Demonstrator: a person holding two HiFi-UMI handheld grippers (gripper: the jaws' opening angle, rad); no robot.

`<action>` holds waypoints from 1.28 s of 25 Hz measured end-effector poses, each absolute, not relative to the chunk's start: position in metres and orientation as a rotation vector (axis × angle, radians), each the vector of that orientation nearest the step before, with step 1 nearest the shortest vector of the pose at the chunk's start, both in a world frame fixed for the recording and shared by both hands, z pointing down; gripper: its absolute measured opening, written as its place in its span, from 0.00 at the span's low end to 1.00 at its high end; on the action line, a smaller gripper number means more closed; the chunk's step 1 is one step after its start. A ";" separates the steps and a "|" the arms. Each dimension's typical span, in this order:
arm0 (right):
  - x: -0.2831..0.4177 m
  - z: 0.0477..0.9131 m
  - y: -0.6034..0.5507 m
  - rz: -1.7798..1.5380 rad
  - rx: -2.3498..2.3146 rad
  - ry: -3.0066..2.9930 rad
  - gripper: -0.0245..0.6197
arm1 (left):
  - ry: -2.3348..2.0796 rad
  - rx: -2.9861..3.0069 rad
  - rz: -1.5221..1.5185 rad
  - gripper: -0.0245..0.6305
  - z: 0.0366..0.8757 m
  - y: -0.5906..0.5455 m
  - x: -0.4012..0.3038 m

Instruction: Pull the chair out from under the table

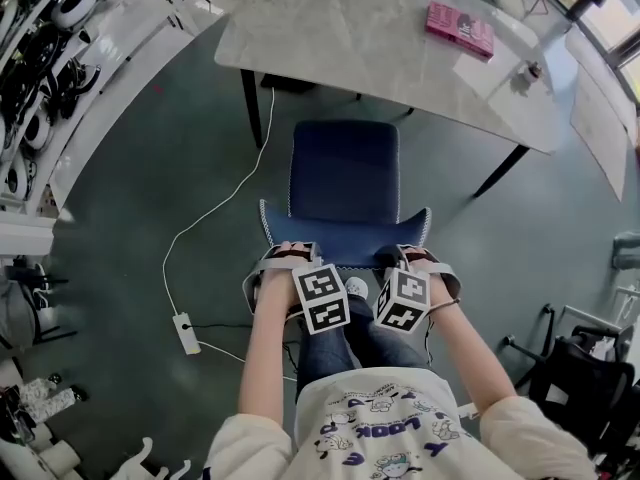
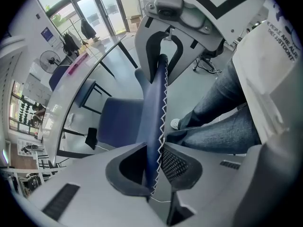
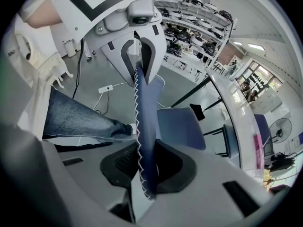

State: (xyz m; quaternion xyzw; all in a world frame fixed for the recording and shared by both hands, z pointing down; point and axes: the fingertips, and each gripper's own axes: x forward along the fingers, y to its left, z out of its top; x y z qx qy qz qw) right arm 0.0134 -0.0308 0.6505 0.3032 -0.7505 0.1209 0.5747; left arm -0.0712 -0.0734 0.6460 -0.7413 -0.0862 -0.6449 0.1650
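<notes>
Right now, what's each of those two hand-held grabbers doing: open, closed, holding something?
Left gripper: jaws closed on the chair backrest, at its top edge.
Right gripper: jaws closed on the same top edge, further along.

Gripping the top edge of the blue chair's (image 1: pixel 343 183) back with left gripper (image 1: pixel 292 252) and right gripper (image 1: pixel 408 256), one near each corner, marker cubes facing up. Ahead of the jaws: seat, then grey table (image 1: pixel 380 43), seat's far edge close to table's near edge. Far ahead, right of right gripper: pink box (image 1: pixel 460 28) on tabletop. Left of left gripper: white cable (image 1: pixel 215 213) across the floor, down to power strip (image 1: pixel 186 333). Behind both tools: bare forearms, jeans, printed shirt.
</notes>
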 end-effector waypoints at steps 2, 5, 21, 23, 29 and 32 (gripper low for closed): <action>0.006 0.651 -0.021 0.283 0.702 -1.757 0.16 | -0.256 -2.114 -1.845 0.16 0.647 -0.063 -0.079; -0.004 0.650 -0.013 0.280 0.696 -1.755 0.16 | -0.256 -2.111 -1.851 0.16 0.646 -0.054 -0.090; -0.065 0.645 0.043 0.310 0.701 -1.750 0.16 | -0.321 -2.087 -1.837 0.16 0.641 0.001 -0.150; -0.072 0.646 0.049 0.311 0.695 -1.745 0.16 | -0.336 -2.079 -1.834 0.16 0.642 0.007 -0.157; -0.089 0.647 0.080 0.326 0.672 -1.735 0.16 | -0.398 -2.080 -1.845 0.16 0.643 0.039 -0.175; -0.098 0.647 0.095 0.335 0.673 -1.732 0.16 | -0.418 -2.089 -1.850 0.17 0.642 0.055 -0.184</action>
